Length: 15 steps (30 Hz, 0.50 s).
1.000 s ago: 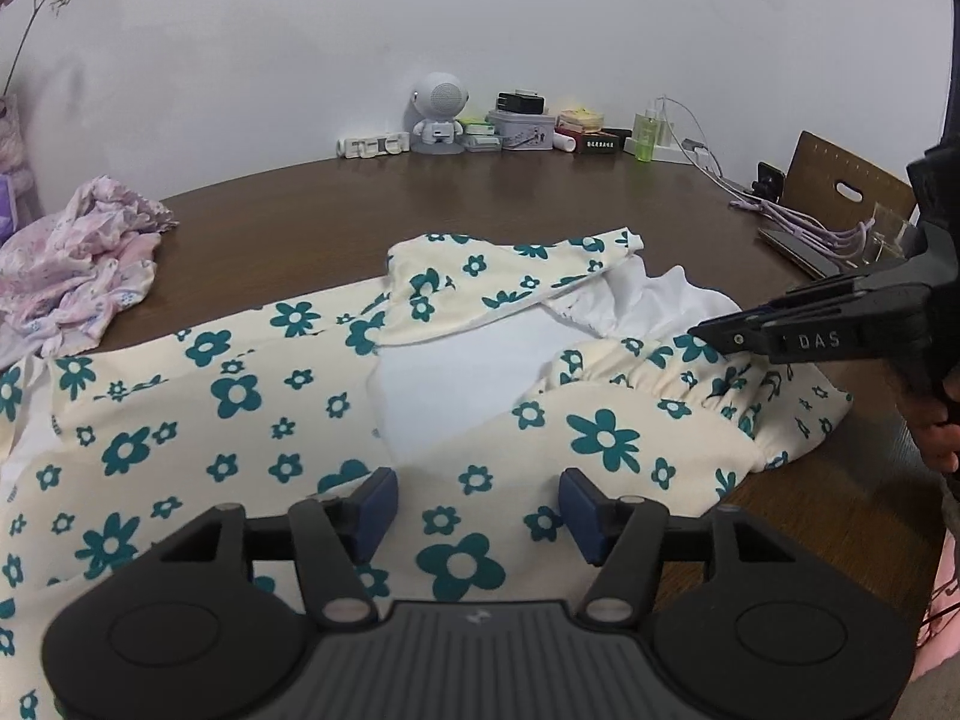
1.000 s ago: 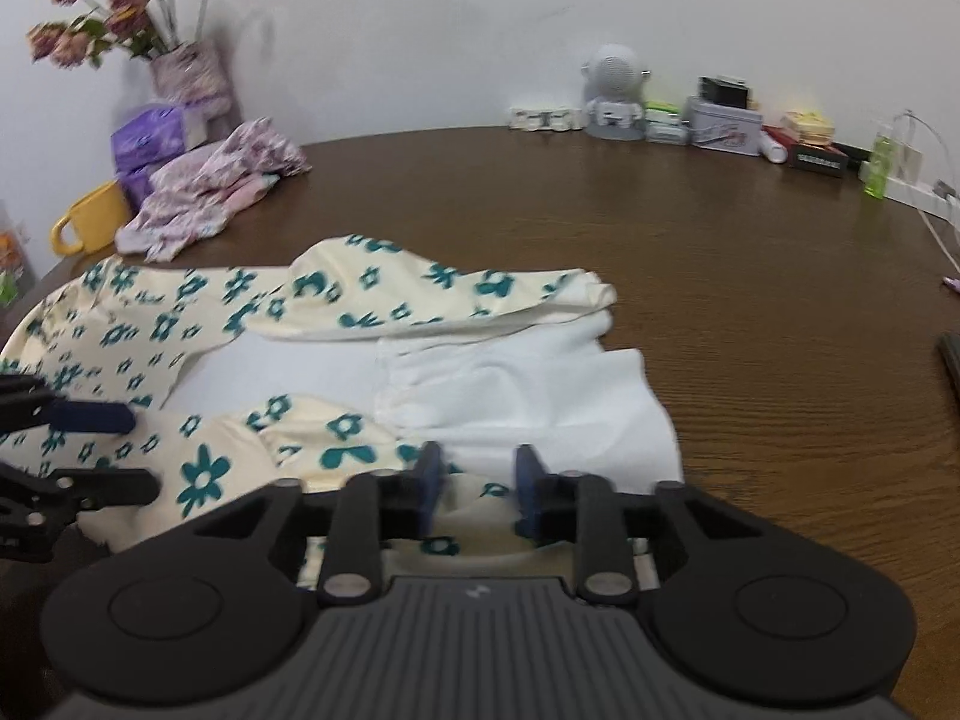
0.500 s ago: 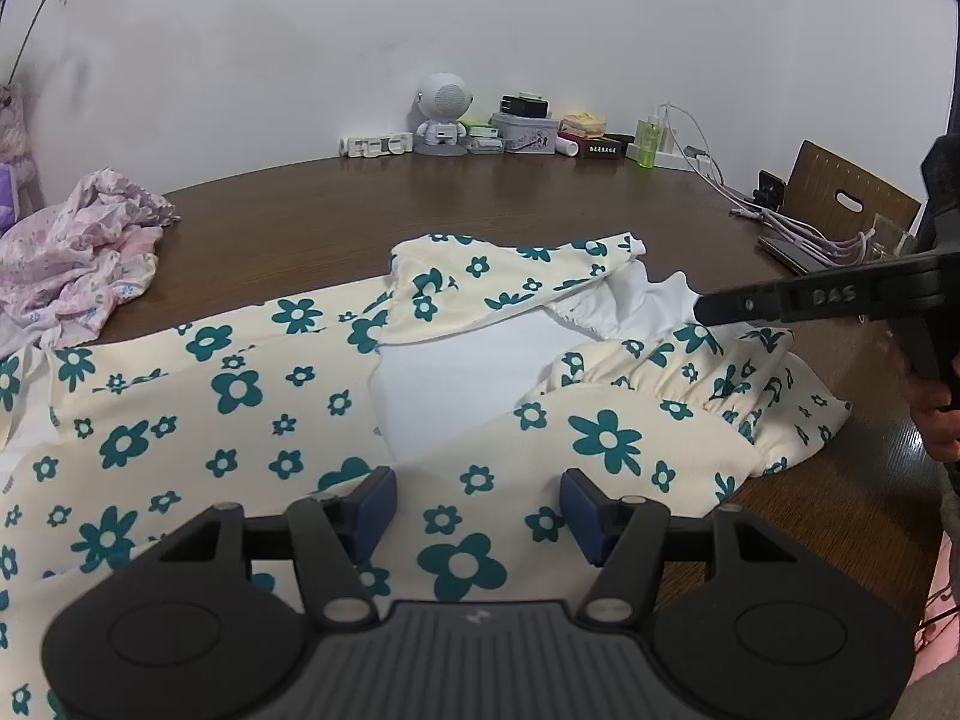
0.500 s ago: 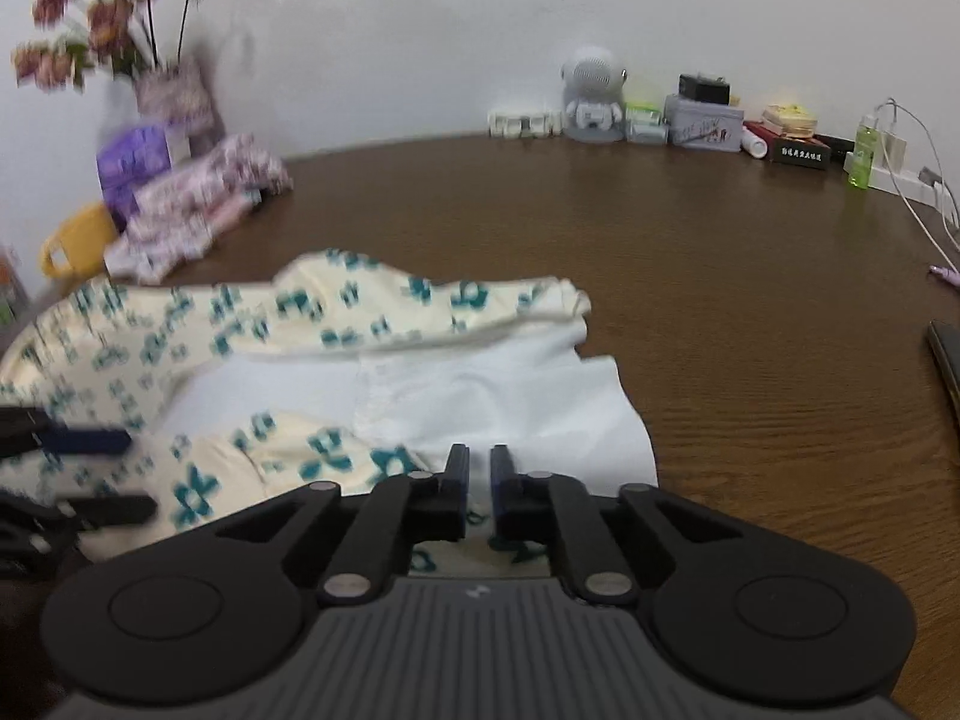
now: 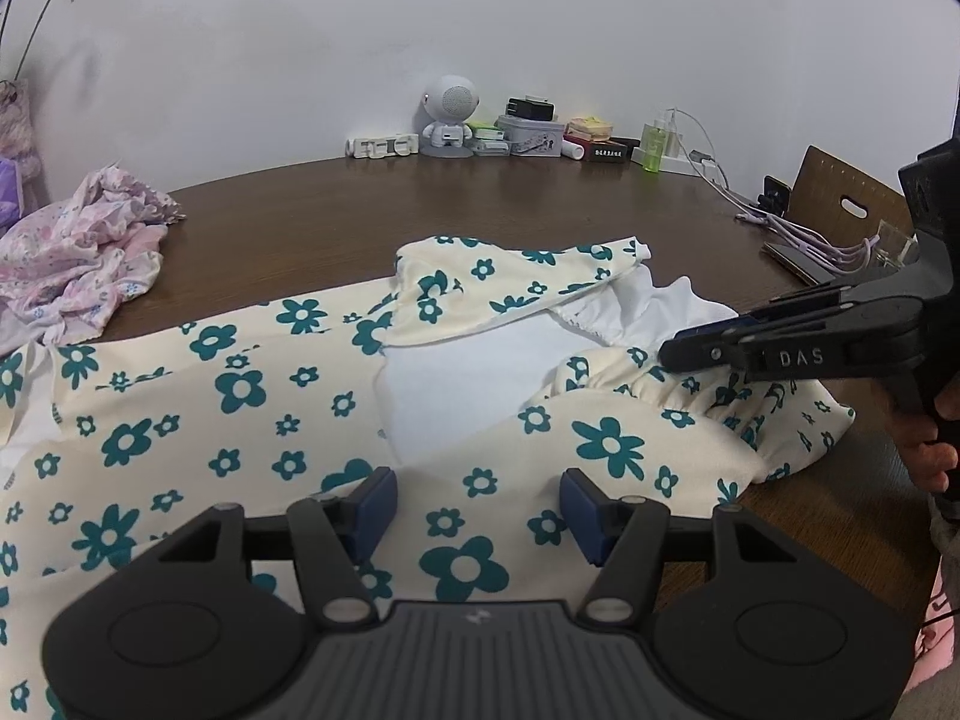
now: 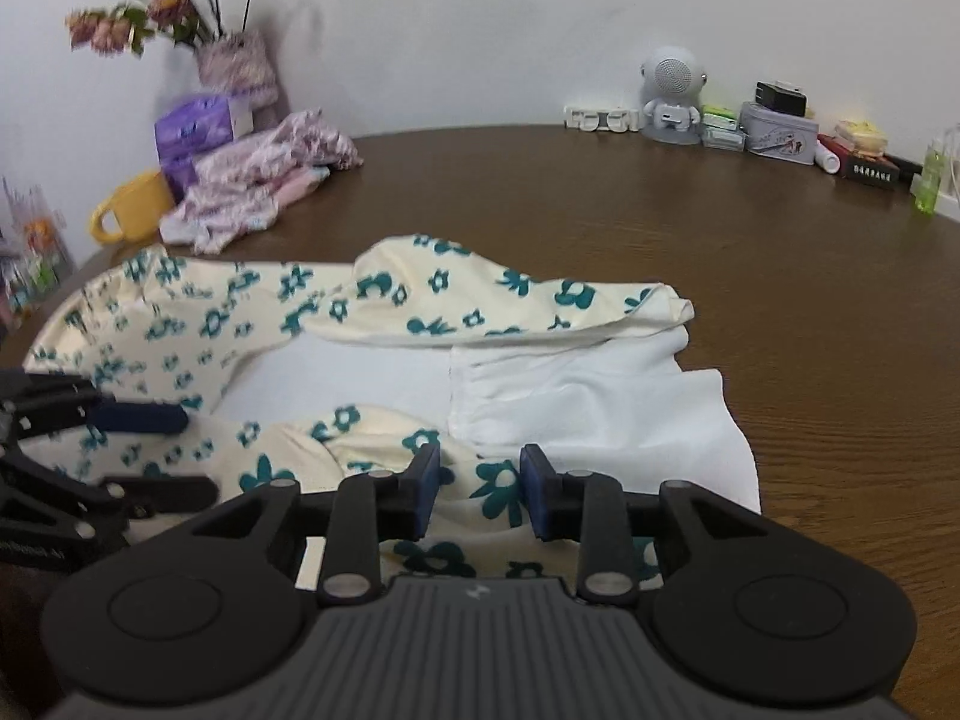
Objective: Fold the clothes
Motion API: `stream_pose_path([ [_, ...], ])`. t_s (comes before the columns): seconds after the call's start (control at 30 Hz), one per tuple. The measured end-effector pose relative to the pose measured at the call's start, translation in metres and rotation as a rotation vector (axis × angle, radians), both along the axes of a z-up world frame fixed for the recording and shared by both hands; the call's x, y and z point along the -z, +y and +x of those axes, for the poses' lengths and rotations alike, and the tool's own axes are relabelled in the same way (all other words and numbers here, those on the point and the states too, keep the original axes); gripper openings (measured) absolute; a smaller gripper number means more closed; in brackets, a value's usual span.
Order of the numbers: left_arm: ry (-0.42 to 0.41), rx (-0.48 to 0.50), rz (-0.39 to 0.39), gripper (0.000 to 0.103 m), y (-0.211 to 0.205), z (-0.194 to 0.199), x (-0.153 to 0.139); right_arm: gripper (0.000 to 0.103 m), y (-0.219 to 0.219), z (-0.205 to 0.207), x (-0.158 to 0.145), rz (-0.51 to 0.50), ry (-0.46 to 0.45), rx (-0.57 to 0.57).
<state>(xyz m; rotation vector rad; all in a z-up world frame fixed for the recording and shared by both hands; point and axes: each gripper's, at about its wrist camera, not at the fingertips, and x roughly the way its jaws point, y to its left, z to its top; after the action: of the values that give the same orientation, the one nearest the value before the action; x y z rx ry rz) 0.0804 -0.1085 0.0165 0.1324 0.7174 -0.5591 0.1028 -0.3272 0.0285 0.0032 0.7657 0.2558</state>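
A cream garment with teal flowers (image 5: 240, 396) lies spread on the brown table (image 5: 312, 210), its white inside (image 5: 456, 384) showing between two folded-in sleeves. My left gripper (image 5: 478, 507) hovers open over the near sleeve, with nothing pinched. My right gripper (image 6: 480, 489) is above the gathered cuff (image 6: 498, 483); its jaws are opening and the cloth lies loose between and under the pads. From the left wrist view the right gripper (image 5: 669, 354) reaches in from the right, held by a hand (image 5: 927, 450). The left gripper (image 6: 192, 453) shows at the left edge of the right wrist view.
A crumpled pink floral pile (image 6: 264, 180) lies at the far left beside a yellow mug (image 6: 129, 213), tissue packs (image 6: 198, 126) and a vase of flowers (image 6: 234, 63). Along the wall stand a robot-shaped speaker (image 5: 450, 114), small boxes and a green bottle (image 5: 654, 147). Cables (image 5: 798, 234) trail at the right.
The right gripper's jaws drew nearly together, then spread apart again. It shifted slightly left and down over the cuff. The left gripper and the garment kept still.
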Motion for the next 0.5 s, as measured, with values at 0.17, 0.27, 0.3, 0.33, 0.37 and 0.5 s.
stream_pose_path([
  [0.17, -0.003, 0.002, -0.001, 0.06, 0.0, -0.001, 0.001, 0.005, -0.005, 0.001, -0.001, -0.018, -0.004, 0.018],
  [0.27, -0.005, 0.003, 0.001, 0.06, 0.0, -0.001, 0.001, 0.01, -0.004, 0.003, -0.004, -0.016, -0.008, 0.004],
  [0.3, -0.005, 0.003, 0.001, 0.06, 0.0, -0.001, 0.001, 0.015, -0.005, 0.004, -0.007, 0.005, -0.012, 0.001],
  [0.33, -0.005, 0.004, 0.002, 0.06, 0.0, -0.001, 0.001, 0.023, -0.006, 0.006, -0.009, 0.025, -0.016, -0.003],
  [0.37, -0.006, 0.005, 0.002, 0.06, 0.0, -0.001, 0.001, 0.025, -0.005, 0.009, -0.011, 0.039, -0.015, -0.015],
  [0.5, -0.008, 0.009, 0.002, 0.06, 0.001, -0.002, 0.001, 0.034, 0.006, 0.021, -0.008, 0.015, 0.02, -0.065],
])
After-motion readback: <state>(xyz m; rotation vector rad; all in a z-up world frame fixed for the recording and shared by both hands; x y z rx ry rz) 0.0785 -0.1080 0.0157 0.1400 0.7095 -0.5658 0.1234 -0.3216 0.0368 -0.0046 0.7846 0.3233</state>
